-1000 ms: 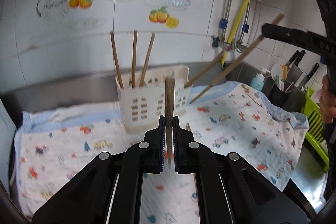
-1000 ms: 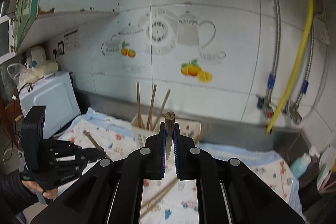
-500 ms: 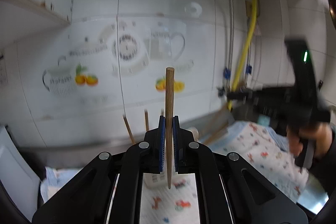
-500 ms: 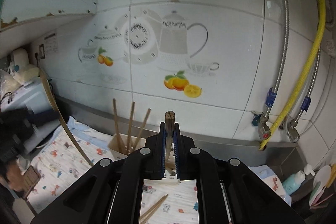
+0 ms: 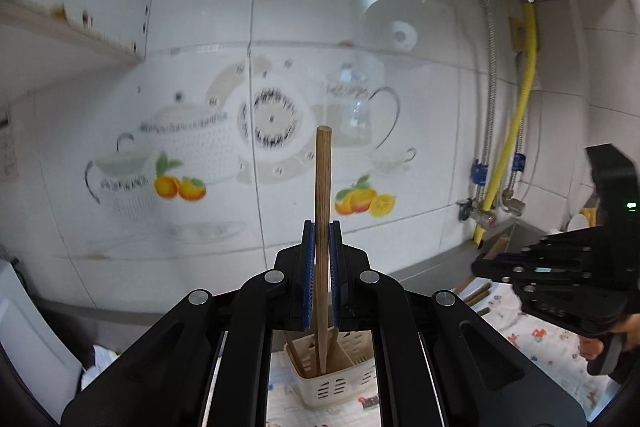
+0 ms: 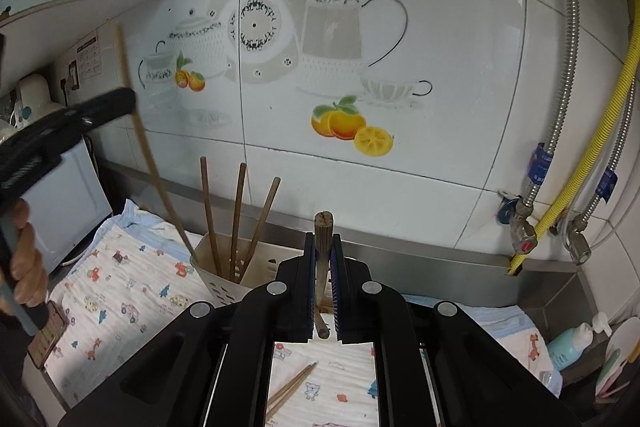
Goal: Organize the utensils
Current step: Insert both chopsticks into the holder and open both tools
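My left gripper (image 5: 320, 239) is shut on a wooden chopstick (image 5: 322, 187) held upright, its lower tip down inside the cream utensil holder (image 5: 332, 383). My right gripper (image 6: 323, 251) is shut on another wooden chopstick (image 6: 323, 227), seen end-on, just right of the holder (image 6: 216, 283). Three chopsticks (image 6: 236, 219) stand in the holder. In the right wrist view the left gripper (image 6: 124, 103) shows at the left with its long chopstick (image 6: 148, 151) slanting down into the holder. The right gripper (image 5: 480, 267) shows at the right in the left wrist view.
A patterned cloth (image 6: 120, 291) covers the counter, with two loose chopsticks (image 6: 292, 387) lying on it. A white appliance (image 6: 64, 211) stands at the left. Pipes and a yellow hose (image 6: 568, 187) run down the tiled wall. A soap bottle (image 6: 568, 343) stands far right.
My left gripper has tilted up and moved over the holder, bringing its chopstick tip down into it. My right gripper has moved closer to the holder with its chopstick.
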